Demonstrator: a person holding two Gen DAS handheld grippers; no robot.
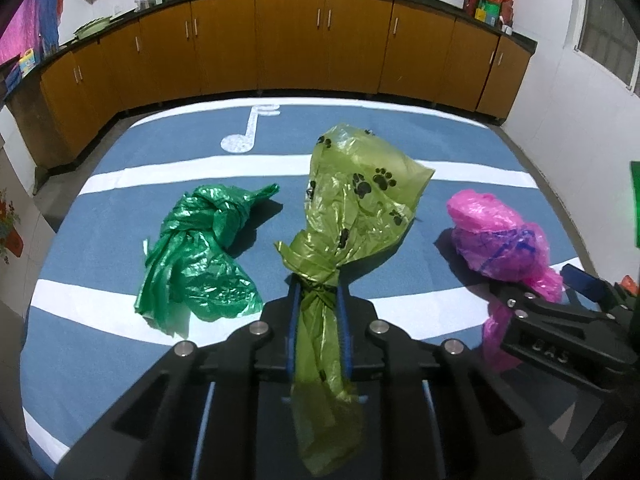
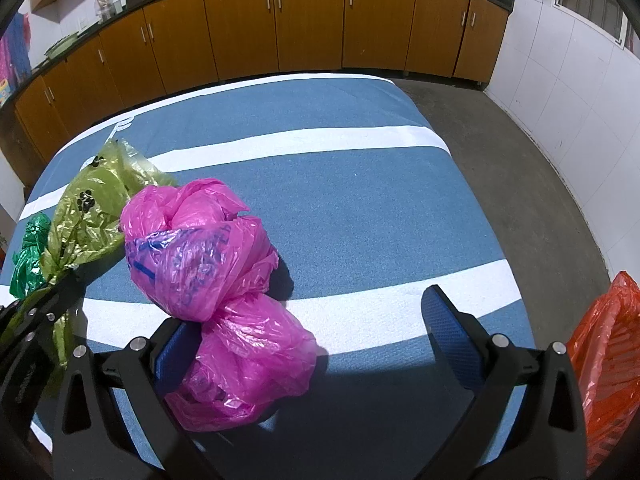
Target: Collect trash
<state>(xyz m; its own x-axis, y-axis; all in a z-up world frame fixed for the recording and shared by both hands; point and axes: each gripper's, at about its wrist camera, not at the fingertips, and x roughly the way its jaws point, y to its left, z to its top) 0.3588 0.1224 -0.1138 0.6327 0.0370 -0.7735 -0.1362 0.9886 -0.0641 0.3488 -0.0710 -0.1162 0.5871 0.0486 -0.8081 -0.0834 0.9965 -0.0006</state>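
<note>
Three tied bags on blue mat (image 1: pixel 120 360): green bag (image 1: pixel 196 256) at 9 o'clock, olive bag (image 1: pixel 352 208) centre, pink bag (image 2: pixel 208 272) at 3. Left gripper (image 1: pixel 318 304) clamped on olive bag's knotted neck. Right gripper (image 2: pixel 312 340) spread wide, pink bag against left finger (image 2: pixel 176 352), not gripped. Orange bag (image 2: pixel 604 360) beyond mat edge at 4.

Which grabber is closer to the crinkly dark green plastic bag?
Left. The left gripper, shut on the olive paw-print plastic bag, sits right beside the dark green plastic bag. The right gripper is farther, open around the pink plastic bag.

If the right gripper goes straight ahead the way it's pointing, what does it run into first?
Probably nothing solid. The right gripper is open over the blue striped mat; the pink bag lies by its left jaw, off the centre line. Depth is unclear.
</note>
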